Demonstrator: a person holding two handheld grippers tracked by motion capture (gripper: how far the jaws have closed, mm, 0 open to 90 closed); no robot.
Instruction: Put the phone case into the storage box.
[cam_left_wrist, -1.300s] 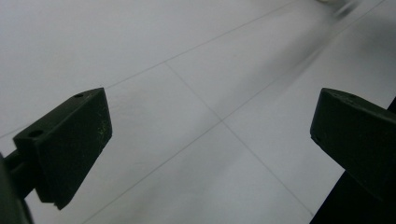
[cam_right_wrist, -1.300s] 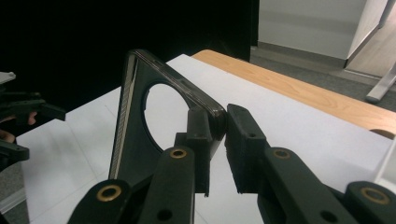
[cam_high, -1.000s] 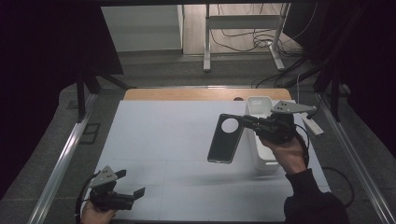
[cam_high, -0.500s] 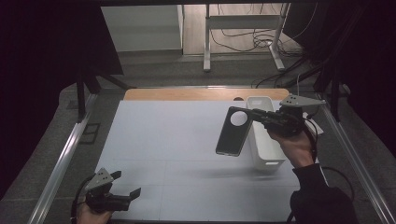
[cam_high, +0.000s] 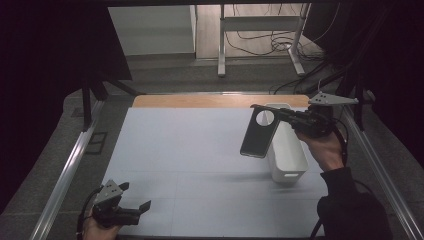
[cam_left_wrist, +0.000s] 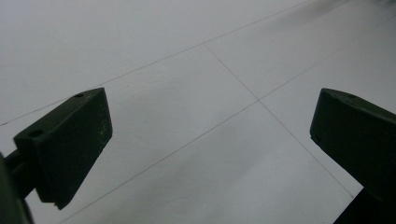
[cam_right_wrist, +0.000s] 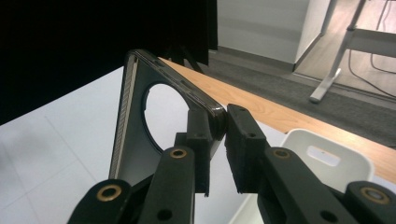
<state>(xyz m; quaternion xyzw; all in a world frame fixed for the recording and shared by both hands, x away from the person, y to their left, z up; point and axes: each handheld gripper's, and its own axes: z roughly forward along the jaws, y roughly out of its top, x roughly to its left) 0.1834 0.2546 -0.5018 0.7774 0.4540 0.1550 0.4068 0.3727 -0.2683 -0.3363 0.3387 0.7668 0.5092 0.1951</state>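
Hanging by one top corner, a dark phone case (cam_high: 259, 135) with a round camera cut-out is held clamped in the fingers of the right gripper (cam_high: 280, 114), lifted clear of the tabletop (cam_high: 190, 150) beside the white bin (cam_high: 286, 150). Pickup is judged done; placing, probably into the bin, is left. The left gripper (cam_high: 142, 206) is kept low at the near edge, fingers spread and empty.
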